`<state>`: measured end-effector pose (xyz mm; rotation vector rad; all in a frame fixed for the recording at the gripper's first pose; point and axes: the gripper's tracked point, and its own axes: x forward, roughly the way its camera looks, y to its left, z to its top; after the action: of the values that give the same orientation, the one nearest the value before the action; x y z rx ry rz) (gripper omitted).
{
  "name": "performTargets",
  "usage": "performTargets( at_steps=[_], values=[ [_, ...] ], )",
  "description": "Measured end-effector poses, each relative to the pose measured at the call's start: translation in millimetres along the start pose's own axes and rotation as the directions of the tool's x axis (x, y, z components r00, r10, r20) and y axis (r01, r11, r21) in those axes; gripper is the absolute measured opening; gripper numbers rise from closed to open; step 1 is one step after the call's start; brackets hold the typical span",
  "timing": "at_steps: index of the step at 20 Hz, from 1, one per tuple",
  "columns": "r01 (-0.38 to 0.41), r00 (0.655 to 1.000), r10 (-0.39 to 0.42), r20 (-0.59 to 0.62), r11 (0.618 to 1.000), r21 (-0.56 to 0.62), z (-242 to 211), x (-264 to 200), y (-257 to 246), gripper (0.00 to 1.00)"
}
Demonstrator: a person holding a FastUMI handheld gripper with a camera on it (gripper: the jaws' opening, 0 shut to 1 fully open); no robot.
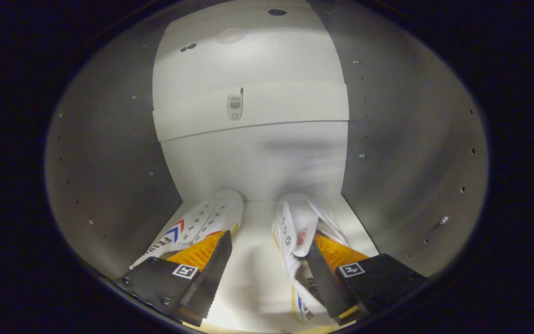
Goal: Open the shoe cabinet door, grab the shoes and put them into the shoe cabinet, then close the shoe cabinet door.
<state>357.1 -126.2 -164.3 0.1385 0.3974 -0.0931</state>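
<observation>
I am looking into the white shoe cabinet (257, 162). Two white lace-up shoes stand side by side on its floor, toes toward the back wall. The left shoe (204, 220) has red and blue chevrons on its side and lies under and beyond my left finger (211, 264). Beside it, the right shoe (295, 222) runs back toward me, and my right finger (325, 278) lies over its opening. My gripper (268, 243) is open, its jaws wide apart. Bare floor and the right shoe's inner side lie between the jaws.
Grey side walls (109, 176) with rows of small holes close in on both sides. A white shelf edge (248, 123) crosses the back above the shoes, with a small fitting (235, 106) on it. A strip of bare floor (257, 222) separates the shoes.
</observation>
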Motion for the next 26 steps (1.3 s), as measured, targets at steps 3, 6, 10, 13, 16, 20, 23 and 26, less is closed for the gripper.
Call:
performTargets(
  at_steps=[3,6,10,13,16,20,23,26],
  values=[
    [0.006,1.000,-0.006,0.009,1.000,0.005,-1.0,-10.2,0.9,0.95],
    [0.016,1.000,-0.016,-0.002,0.999,0.034,-0.7,-19.8,-2.4,0.96],
    [0.023,0.999,-0.024,0.028,0.999,0.026,6.8,-35.5,-2.7,0.96],
    [0.028,0.999,-0.029,0.037,0.999,0.017,6.5,-48.6,-0.2,0.96],
    [0.024,0.997,-0.025,0.074,1.000,0.011,14.7,-71.3,9.9,0.96],
    [0.028,0.992,-0.028,0.125,1.000,0.001,18.9,-125.7,28.3,0.96],
    [0.042,0.986,-0.041,0.163,0.999,0.000,14.8,-177.5,39.8,0.96],
    [0.053,0.982,-0.053,0.181,0.999,0.006,0.9,-231.9,50.2,0.96]
  ],
)
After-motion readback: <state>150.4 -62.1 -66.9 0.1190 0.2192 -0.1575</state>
